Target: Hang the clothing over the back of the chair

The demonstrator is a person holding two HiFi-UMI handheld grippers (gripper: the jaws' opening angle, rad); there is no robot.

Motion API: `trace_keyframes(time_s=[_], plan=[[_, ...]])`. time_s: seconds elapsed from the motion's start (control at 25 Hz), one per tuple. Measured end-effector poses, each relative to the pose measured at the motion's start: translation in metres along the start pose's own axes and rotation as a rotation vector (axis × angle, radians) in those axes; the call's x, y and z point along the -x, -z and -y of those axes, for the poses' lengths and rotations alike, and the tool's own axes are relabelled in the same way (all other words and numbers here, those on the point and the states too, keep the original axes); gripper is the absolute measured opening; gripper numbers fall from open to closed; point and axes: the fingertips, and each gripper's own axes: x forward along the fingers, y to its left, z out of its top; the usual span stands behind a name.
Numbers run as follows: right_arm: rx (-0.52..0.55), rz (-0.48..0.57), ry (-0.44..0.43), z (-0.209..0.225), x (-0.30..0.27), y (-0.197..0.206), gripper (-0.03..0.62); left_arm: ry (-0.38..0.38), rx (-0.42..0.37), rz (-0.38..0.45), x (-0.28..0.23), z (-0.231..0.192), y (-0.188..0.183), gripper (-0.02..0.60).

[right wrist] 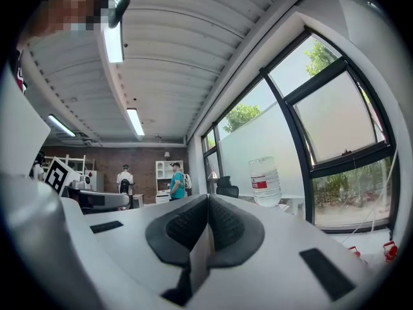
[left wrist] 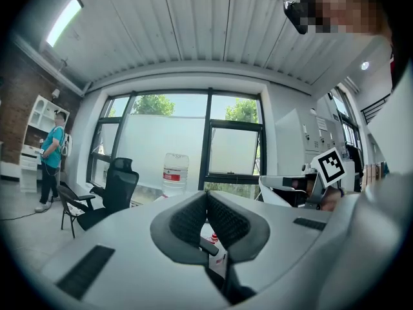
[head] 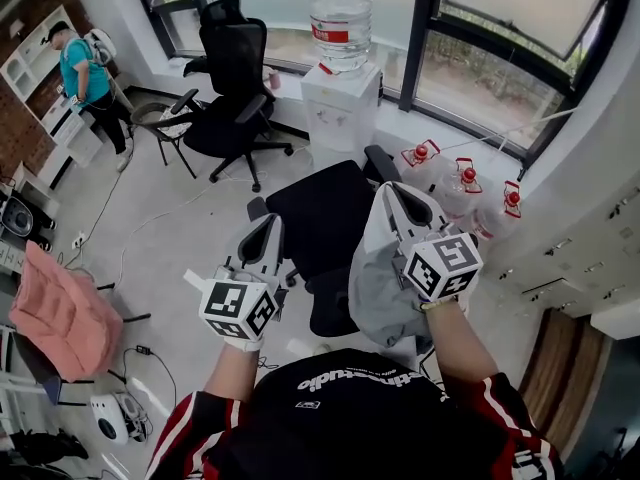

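At the far left a pink cloth (head: 62, 316) is lying over a seat beside a floor crowded with cables (head: 140, 230), and a person in a teal top (head: 82, 66) is standing by white shelves, well apart. The left gripper (head: 266, 224) is hovering with its jaws pressed together on nothing, above the left edge of the black chair (head: 320, 216), which is sitting directly below both hands with bare floor around its base. A second black office chair (head: 236, 80) and a water dispenser (head: 340, 110) are standing beyond it by the window. The right gripper (head: 397, 194) is pinching the grey clothing (head: 380, 280), which is hanging down over the chair's right side. Red-capped water bottles (head: 466, 182) and a cabinet wall (head: 590, 258) are closing in the right.
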Motion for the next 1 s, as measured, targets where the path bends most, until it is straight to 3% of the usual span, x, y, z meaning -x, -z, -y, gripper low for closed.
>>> trace_keyframes(time_s=[0.4,0.8,1.0], plan=[[-0.009,0.027,-0.027,0.007,-0.093,0.004,0.017,-0.013,0.007,-0.012,-0.020,-0.041,0.002,0.025],[0.014,0.157,-0.040,0.018,-0.156,-0.037,0.016,-0.015,0.026,-0.023,-0.021,-0.054,0.008,0.025],[0.028,0.104,-0.060,0.006,-0.154,-0.017,0.017,-0.018,0.031,-0.024,-0.013,-0.055,0.012,0.025]])
